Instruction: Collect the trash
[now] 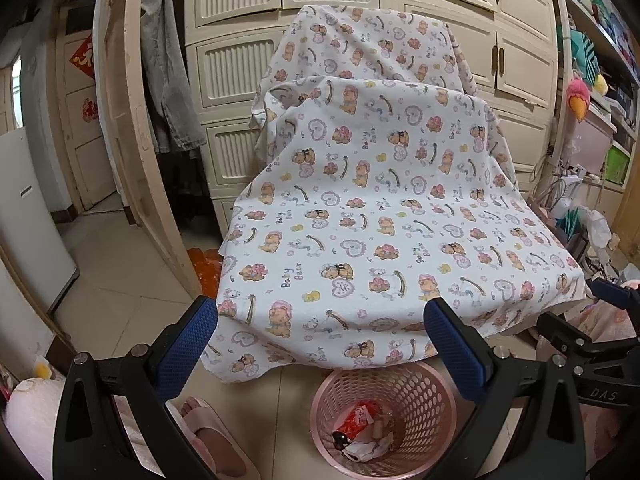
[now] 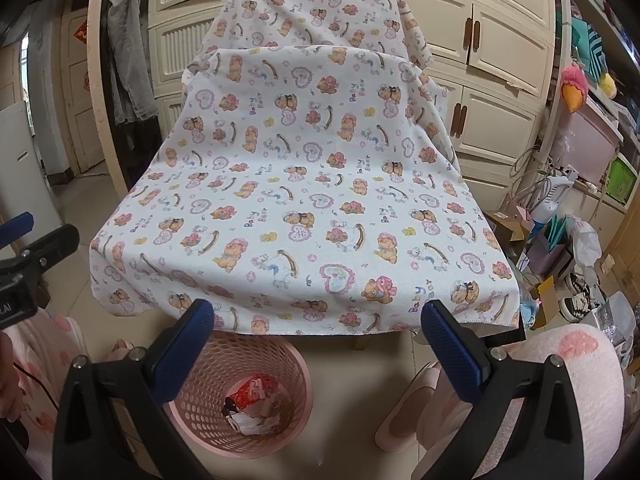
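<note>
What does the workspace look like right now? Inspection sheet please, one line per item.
Surface: table under a bear-print cloth; no trash seen on it.
Job's things: pink basket on the floor at the table's front edge, holding a red wrapper and crumpled white paper.
Clutter: bags and boxes on the floor to the right.
Grippers: left gripper open, empty; right gripper open, empty.
Cables: loose cords by the shelf.
Surroundings: cream cabinets, hanging jeans, slippered feet.

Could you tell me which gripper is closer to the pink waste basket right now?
Hard to separate. The left gripper hovers above the pink waste basket, slightly to its left; the right gripper hovers above, further to its right.
</note>
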Available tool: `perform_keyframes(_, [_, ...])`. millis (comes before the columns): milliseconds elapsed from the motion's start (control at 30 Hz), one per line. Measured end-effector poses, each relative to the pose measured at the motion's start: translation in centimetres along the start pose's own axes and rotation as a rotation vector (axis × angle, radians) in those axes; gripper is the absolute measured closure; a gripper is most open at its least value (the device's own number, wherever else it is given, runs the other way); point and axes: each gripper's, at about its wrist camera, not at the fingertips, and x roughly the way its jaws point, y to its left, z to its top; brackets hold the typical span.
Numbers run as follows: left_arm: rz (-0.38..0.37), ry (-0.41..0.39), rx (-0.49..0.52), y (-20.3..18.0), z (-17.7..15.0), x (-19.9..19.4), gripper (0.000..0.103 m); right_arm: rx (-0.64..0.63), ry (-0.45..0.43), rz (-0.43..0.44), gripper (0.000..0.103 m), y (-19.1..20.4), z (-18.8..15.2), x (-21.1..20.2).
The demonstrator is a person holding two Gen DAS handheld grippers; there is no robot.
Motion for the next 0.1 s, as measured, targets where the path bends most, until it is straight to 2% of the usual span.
perform_keyframes(100, [-0.004, 0.004, -0.006, 0.19, 0.02, 0.04, 0.001, -0.003, 0.000, -0.003, 0.000, 0.08, -0.04, 0.00])
